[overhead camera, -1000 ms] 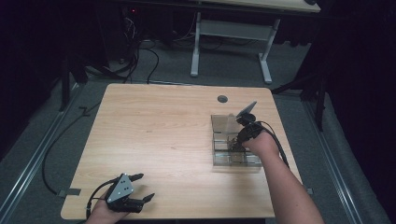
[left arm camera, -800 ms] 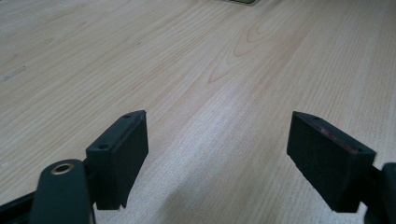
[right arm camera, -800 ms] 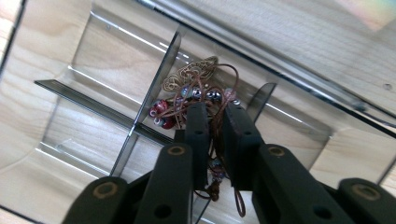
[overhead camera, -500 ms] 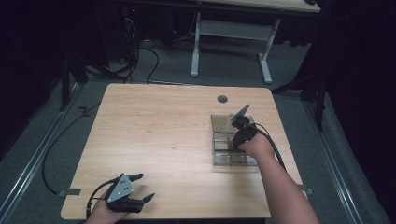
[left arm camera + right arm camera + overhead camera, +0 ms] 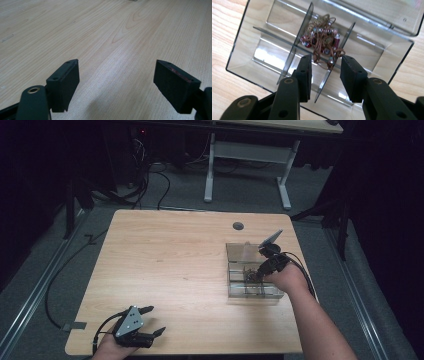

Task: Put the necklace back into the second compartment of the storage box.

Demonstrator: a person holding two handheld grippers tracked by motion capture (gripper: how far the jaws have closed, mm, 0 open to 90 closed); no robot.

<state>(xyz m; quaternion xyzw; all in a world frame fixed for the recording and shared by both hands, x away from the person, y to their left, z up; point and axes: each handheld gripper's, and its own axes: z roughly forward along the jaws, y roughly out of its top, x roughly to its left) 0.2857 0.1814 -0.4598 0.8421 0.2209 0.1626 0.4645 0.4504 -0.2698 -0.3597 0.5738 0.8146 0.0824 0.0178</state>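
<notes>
A clear plastic box [image 5: 235,292] with dividers stands on the right half of the table, its lid [image 5: 245,251] folded back. A tangled brown cord with red and silver beads [image 5: 322,37] lies in a middle compartment. My right gripper [image 5: 325,60] hovers just above that compartment [image 5: 255,272]. Its jaws have just been opening and stand apart. An end of the cord shows between the tips, and the pads do not press on it. My left gripper [image 5: 156,320] rests at the table's front left, open over bare wood [image 5: 116,67].
The wooden table [image 5: 175,255] has a round cable hole [image 5: 238,226] at the back right. Beyond the table stands a white desk frame [image 5: 247,155], with cables on the floor [image 5: 150,175]. The box sits close to the table's right edge.
My right hand has shifted slightly over the box. The left gripper has kept still.
</notes>
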